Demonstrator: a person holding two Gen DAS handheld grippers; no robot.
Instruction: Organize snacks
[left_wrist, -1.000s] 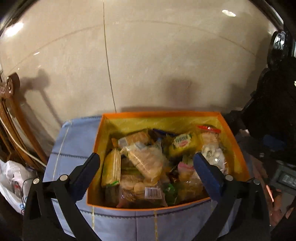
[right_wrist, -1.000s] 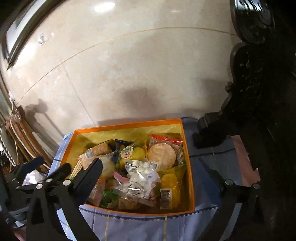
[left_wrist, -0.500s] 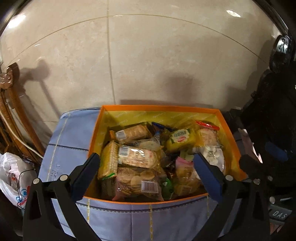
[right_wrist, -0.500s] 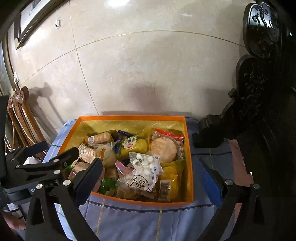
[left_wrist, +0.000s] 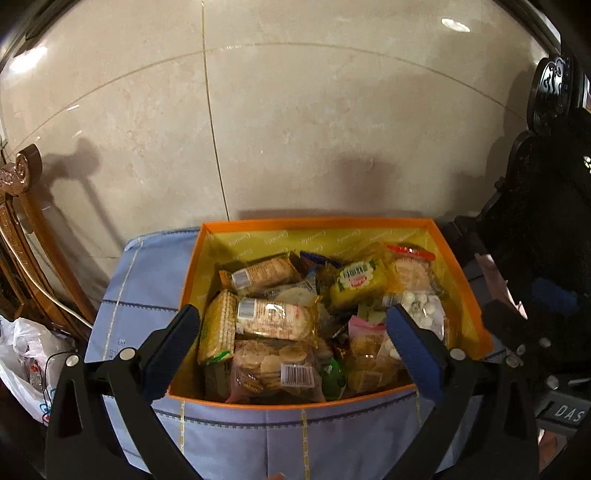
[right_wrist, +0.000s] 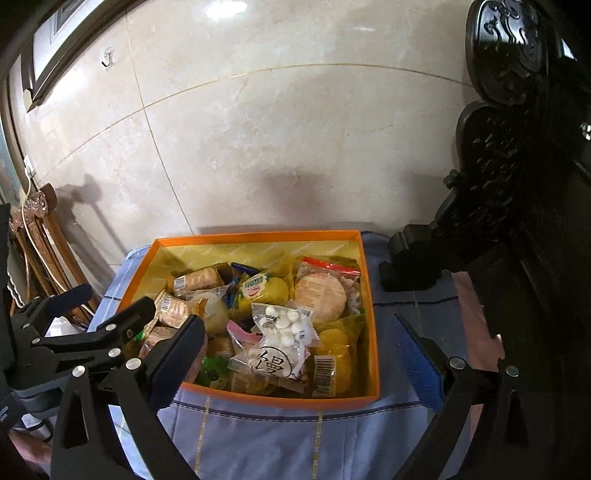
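Note:
An orange box (left_wrist: 192, 266) (right_wrist: 371, 295) with a yellow lining stands on a blue cloth and is full of packed snacks. Among them are cracker packs (left_wrist: 275, 319), a yellow cake pack (left_wrist: 360, 282) and a bag of white candies (right_wrist: 282, 323). My left gripper (left_wrist: 295, 354) is open and empty, held just in front of the box's near wall; it also shows at the left of the right wrist view (right_wrist: 105, 314). My right gripper (right_wrist: 299, 365) is open and empty over the box's near right part.
The blue cloth (left_wrist: 147, 280) (right_wrist: 413, 317) covers the table under the box. A tiled wall (left_wrist: 295, 129) rises right behind it. A wooden chair (left_wrist: 22, 221) and a white plastic bag (left_wrist: 22, 354) are at the left. Dark carved furniture (right_wrist: 517, 184) stands at the right.
Both grippers have drawn back and lifted a little from the box, so more wall shows above it. The snacks have not moved in the last half second. Both jaws stay open.

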